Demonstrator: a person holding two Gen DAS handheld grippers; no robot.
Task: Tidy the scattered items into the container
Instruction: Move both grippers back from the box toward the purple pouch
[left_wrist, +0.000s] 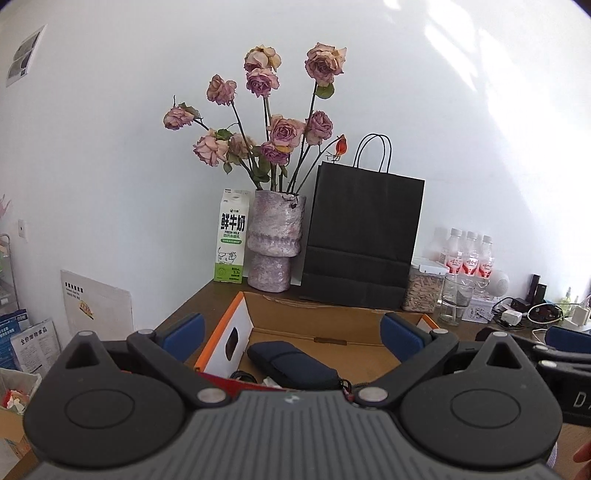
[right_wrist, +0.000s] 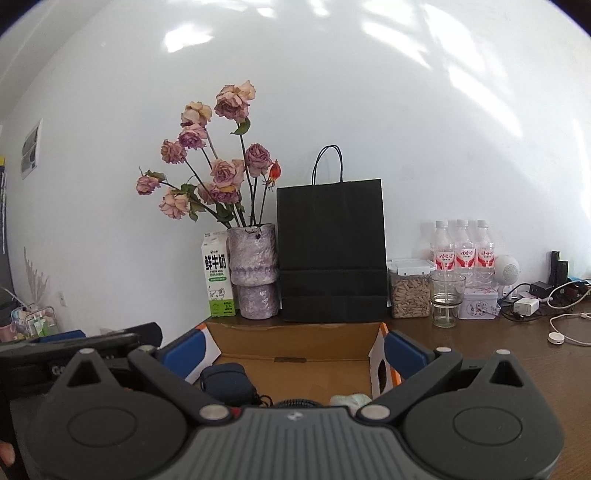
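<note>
Left wrist view: left gripper (left_wrist: 291, 334), blue pads spread wide, grips nothing, above open brown cardboard box (left_wrist: 325, 325). Dark navy fabric zip pouch (left_wrist: 291, 363) lies inside the box.

Right wrist view: right gripper (right_wrist: 295, 350) likewise agape, empty. Pouch (right_wrist: 227, 382) at box's (right_wrist: 295, 341) left side; pale crumpled wad (right_wrist: 351, 399) near right wall.

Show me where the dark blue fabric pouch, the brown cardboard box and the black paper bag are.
dark blue fabric pouch (left_wrist: 291, 363), left wrist view, its top face.
brown cardboard box (right_wrist: 295, 341), right wrist view, inner back wall.
black paper bag (right_wrist: 330, 251), right wrist view, front face.
</note>
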